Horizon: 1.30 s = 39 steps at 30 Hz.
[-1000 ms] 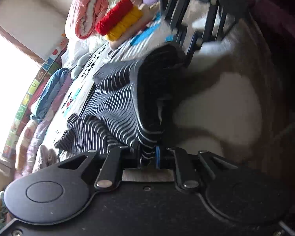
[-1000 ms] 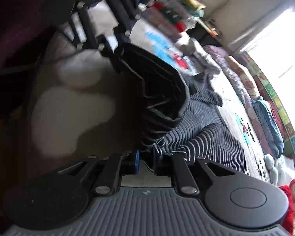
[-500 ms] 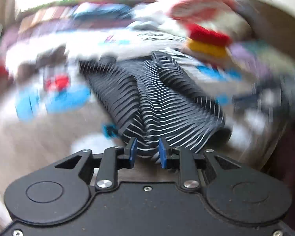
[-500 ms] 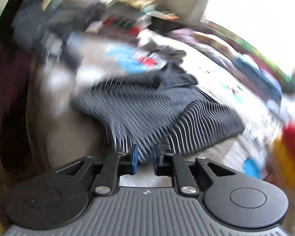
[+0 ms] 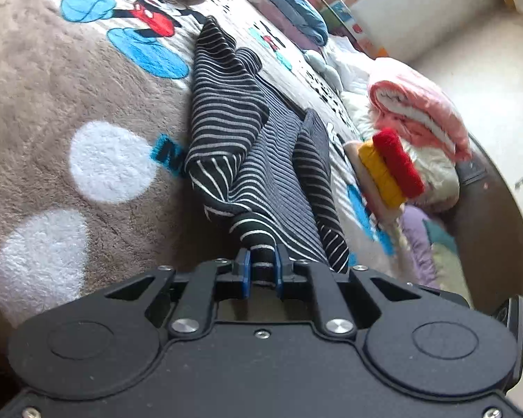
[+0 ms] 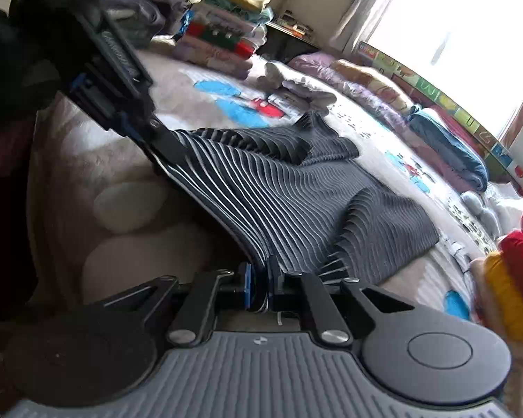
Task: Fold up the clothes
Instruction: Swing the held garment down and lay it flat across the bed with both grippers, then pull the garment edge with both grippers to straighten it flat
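Observation:
A black sweater with thin white stripes [image 5: 233, 122] lies rumpled along the bed, one sleeve folded over its body. My left gripper [image 5: 261, 268] has its jaws closing, and the blue pads press on a bunched edge of the sweater. In the right wrist view the sweater [image 6: 296, 188] stretches taut between both grippers. The jaws of my right gripper [image 6: 258, 285] are closing too, with the hem pinched between its pads. The left gripper [image 6: 153, 125] appears at the upper left there, holding the other end of the same edge.
A brown fleece blanket [image 5: 52, 87] with white dots and cartoon prints covers the bed. A pink rolled quilt [image 5: 418, 115] and a red-and-yellow folded item [image 5: 390, 167] lie at the right. Stacked folded clothes [image 6: 219, 41] stand at the far end, and bedding [image 6: 446, 146] lines the window side.
Both views have rolled round. The sweater, first bunched and hanging between the grippers, now lies spread on the bed. Both jaws stood wider at the hem half a second ago and have closed on it.

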Available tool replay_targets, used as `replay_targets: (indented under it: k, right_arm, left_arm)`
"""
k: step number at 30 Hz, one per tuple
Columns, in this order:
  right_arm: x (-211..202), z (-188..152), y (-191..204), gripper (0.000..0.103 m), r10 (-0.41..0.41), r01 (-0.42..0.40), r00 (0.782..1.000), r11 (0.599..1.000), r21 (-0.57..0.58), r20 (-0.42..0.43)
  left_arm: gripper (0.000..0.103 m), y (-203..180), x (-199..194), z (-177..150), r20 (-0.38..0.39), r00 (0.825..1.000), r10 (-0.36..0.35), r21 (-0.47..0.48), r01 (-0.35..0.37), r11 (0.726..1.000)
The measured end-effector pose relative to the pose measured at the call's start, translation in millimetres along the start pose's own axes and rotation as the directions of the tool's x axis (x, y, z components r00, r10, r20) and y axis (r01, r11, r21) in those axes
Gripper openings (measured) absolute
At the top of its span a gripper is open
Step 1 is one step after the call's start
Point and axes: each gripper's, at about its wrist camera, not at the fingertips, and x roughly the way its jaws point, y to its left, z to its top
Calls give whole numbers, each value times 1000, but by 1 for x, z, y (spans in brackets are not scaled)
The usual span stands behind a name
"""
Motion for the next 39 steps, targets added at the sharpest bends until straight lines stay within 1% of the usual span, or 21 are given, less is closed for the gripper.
replay_targets:
  k: [5, 8, 9, 11, 12, 13, 15, 16, 18, 20, 21, 22, 23, 25, 26, 31, 33, 34, 35, 37, 39]
  right_arm:
    - [-3, 16, 1, 10, -12, 4, 998, 991, -137, -54]
    - [-2, 25, 2, 10, 7, -26, 994, 985, -169, -111]
    - [4, 23, 7, 10, 1, -29, 990, 980, -199, -141]
    - [28, 14, 16, 10, -21, -39, 971, 968, -246, -237]
    - [36, 11, 19, 10, -32, -34, 966, 968, -248, -256]
    - [33, 12, 14, 10, 4, -47, 972, 983, -179, -233]
    - [26, 15, 4, 10, 83, -87, 983, 996, -20, -167]
    - [24, 17, -3, 10, 99, -94, 985, 995, 42, -143]
    - [22, 20, -15, 10, 111, -99, 987, 990, 103, -117]
    - [21, 24, -26, 10, 112, -98, 989, 985, 142, -99]
    - [22, 27, -32, 11, 112, -96, 989, 982, 163, -92]
    - [25, 30, -40, 11, 113, -95, 990, 978, 185, -89]
    - [27, 31, -45, 11, 107, -88, 990, 976, 199, -90]
    - [31, 32, -53, 18, 94, -71, 991, 971, 227, -91]
    - [33, 33, -58, 19, 87, -63, 992, 969, 240, -92]
    - [41, 29, -70, 25, 94, -62, 992, 948, 312, -88]
    - [43, 25, -72, 27, 109, -76, 991, 936, 342, -80]
    - [42, 22, -72, 32, 124, -91, 989, 935, 344, -75]
    - [42, 20, -69, 36, 133, -98, 987, 939, 329, -85]
    - [43, 14, -64, 53, 142, -103, 983, 951, 290, -119]
    - [45, 7, -57, 54, 142, -99, 978, 960, 263, -150]
  left_arm:
    - [10, -6, -9, 4, 34, 999, -17, -34, 19, 999]
    - [12, 1, -3, 1, -1, 999, 46, -13, -46, 999]
    - [13, 3, 1, -2, -23, 995, 93, 18, -92, 996]
    - [13, -3, -4, -13, 11, 983, 185, 150, -185, 971]
    - [21, -9, -10, -18, 36, 981, 191, 227, -195, 954]
    - [34, -17, -17, -23, 63, 982, 178, 304, -189, 934]
    - [48, -34, -27, -33, 113, 984, 137, 460, -174, 871]
    - [49, -42, -25, -39, 121, 986, 118, 544, -165, 822]
    - [51, -56, -15, -52, 120, 987, 102, 691, -157, 705]
    - [51, -62, 6, -64, 138, 980, 140, 805, -194, 560]
    - [40, -63, 15, -67, 168, 971, 172, 832, -233, 504]
    - [28, -60, 23, -63, 203, 956, 211, 823, -283, 492]
    - [27, -54, 25, -53, 198, 957, 212, 784, -285, 551]
    - [27, -41, 22, -30, 151, 975, 162, 675, -221, 704]
    - [27, -37, 20, -23, 139, 979, 147, 636, -202, 745]
    - [27, -13, 22, -3, 91, 991, 102, 450, -133, 883]
    - [27, -13, 20, -5, 98, 988, 116, 452, -148, 880]
    - [24, -18, 21, -9, 108, 985, 137, 491, -172, 854]
    - [22, -24, 23, -13, 121, 979, 162, 540, -202, 817]
    - [22, -29, 28, -23, 134, 972, 191, 601, -233, 764]
    - [31, -33, 34, -33, 164, 961, 224, 652, -276, 706]
